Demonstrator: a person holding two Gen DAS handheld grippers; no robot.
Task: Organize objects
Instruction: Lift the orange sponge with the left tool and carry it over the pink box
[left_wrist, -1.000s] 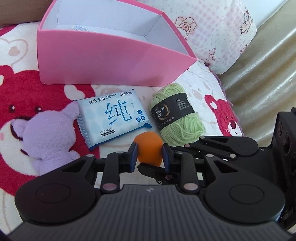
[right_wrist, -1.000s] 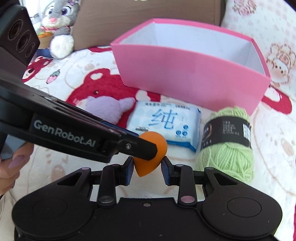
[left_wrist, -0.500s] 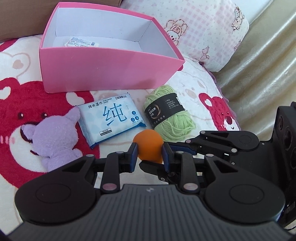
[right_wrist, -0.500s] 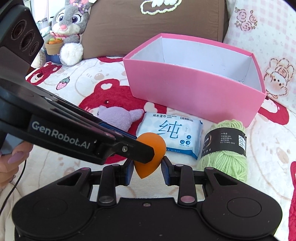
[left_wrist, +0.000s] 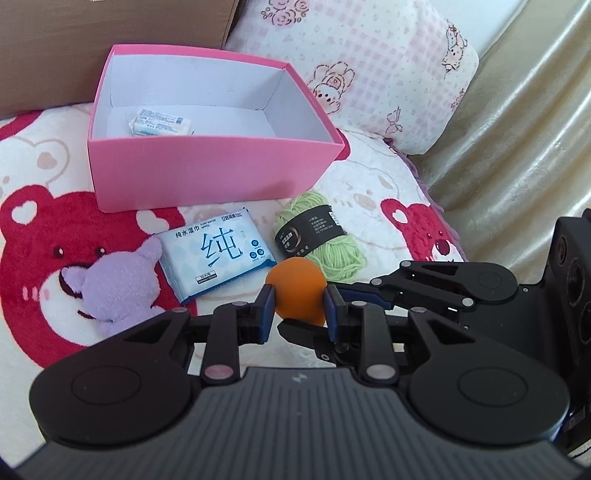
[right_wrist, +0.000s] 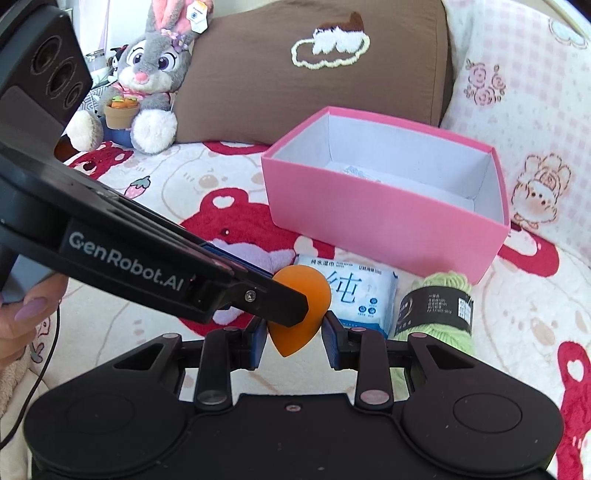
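An orange teardrop sponge (left_wrist: 298, 286) hangs above the bear-print blanket, gripped from two sides. My left gripper (left_wrist: 298, 297) is shut on its round end. My right gripper (right_wrist: 294, 332) is shut on its pointed end (right_wrist: 291, 343) and reaches in from the right in the left wrist view. On the blanket lie a blue wet-wipes pack (left_wrist: 218, 254), a green yarn ball (left_wrist: 325, 240) and a purple plush (left_wrist: 114, 284). Behind them stands an open pink box (left_wrist: 207, 177) with a small packet (left_wrist: 160, 123) inside.
A brown cushion (right_wrist: 314, 74) and a pink-patterned pillow (left_wrist: 388, 74) stand behind the box. A grey bunny plush (right_wrist: 147, 74) sits at the far left. A hand (right_wrist: 26, 314) holds the left gripper. A cream curtain (left_wrist: 517, 147) falls past the bed's right edge.
Both grippers have risen together with the orange sponge between them. The box, wipes, yarn and plush now look smaller and farther below, and the box's inside has come into view.
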